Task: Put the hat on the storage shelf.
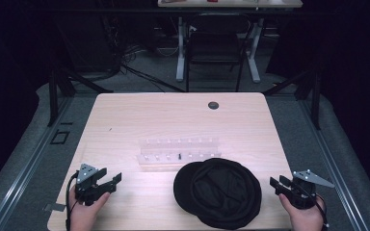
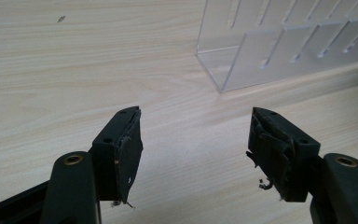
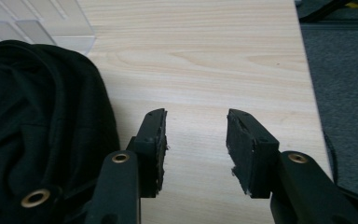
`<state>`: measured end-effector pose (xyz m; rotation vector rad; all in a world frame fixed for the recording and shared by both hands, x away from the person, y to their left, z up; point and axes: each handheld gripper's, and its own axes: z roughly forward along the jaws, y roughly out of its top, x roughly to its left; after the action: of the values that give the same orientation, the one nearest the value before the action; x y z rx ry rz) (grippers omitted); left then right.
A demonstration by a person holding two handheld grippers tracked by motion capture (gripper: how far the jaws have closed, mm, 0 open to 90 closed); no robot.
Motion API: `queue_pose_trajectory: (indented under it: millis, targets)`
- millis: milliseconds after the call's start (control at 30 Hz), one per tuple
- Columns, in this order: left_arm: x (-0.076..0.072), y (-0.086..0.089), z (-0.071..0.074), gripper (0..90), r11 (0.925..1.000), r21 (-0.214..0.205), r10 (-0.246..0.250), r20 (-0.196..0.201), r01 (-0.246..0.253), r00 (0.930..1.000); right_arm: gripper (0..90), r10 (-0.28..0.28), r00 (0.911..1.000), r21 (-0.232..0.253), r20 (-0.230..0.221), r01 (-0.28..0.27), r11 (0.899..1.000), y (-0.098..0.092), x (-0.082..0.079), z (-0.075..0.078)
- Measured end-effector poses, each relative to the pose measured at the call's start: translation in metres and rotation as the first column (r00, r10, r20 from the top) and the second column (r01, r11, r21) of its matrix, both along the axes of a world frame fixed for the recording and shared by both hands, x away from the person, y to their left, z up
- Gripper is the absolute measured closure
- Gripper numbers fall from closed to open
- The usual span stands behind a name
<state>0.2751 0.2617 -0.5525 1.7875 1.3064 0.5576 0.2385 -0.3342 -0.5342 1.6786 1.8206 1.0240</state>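
Note:
A black cap (image 1: 218, 192) lies upside down on the wooden table (image 1: 173, 120) near its front edge, right of centre; it also shows at the left of the right gripper view as the black cap (image 3: 37, 126). Just behind it stands a clear plastic rack (image 1: 178, 153), seen close as the rack (image 2: 279, 42). My left gripper (image 1: 112, 179) rests at the front left, open, with bare table between its pads (image 2: 129, 149). At the front right, beside the cap, my right gripper (image 1: 275, 183) is open too, nothing between its pads (image 3: 240, 140).
A round dark grommet (image 1: 213, 105) sits in the table's far edge. The table's right edge (image 3: 307, 79) drops to grey carpet just beside my right gripper. A chair (image 1: 217, 45) and another desk's legs stand beyond the table.

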Motion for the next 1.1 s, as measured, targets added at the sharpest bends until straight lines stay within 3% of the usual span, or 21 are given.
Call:
queue_pose_trajectory:
  millis: [100, 300, 500, 900, 1000, 1100]
  targets:
    - [0.000, -0.001, 0.000, 35.6, 0.9998, 0.016, 0.010, -0.006, -0.010, 0.9999, 57.7, -0.007, 1.0000, -0.001, -0.003, 0.007, 1.000, 0.000, 0.000, 0.000]
    - [0.000, -0.002, 0.001, 36.4, 0.9999, 0.002, 0.016, -0.002, -0.016, 0.9999, 60.1, -0.011, 0.9995, 0.022, -0.031, 0.012, 1.000, 0.002, 0.000, 0.000]
    - [-0.001, -0.005, 0.002, 38.0, 1.0000, -0.002, 0.004, 0.001, -0.004, 1.0000, 60.3, -0.023, 0.9977, -0.005, -0.064, 0.023, 1.000, 0.005, 0.001, 0.009]
    - [-0.005, -0.005, 0.001, 46.2, 0.9997, -0.005, -0.025, -0.011, 0.025, 0.9996, 63.0, 0.070, 0.9946, -0.006, -0.077, -0.071, 0.997, 0.007, 0.004, 0.030]
    - [-0.005, -0.005, 0.001, 44.8, 0.9997, -0.009, -0.021, -0.014, 0.021, 0.9997, 60.6, 0.084, 0.9923, 0.019, -0.091, -0.083, 0.996, 0.007, 0.005, 0.033]
    - [-0.004, -0.006, 0.000, 43.5, 0.9997, -0.010, -0.022, -0.017, 0.022, 0.9996, 58.8, 0.085, 0.9872, 0.099, -0.135, -0.072, 0.993, 0.007, 0.006, 0.034]
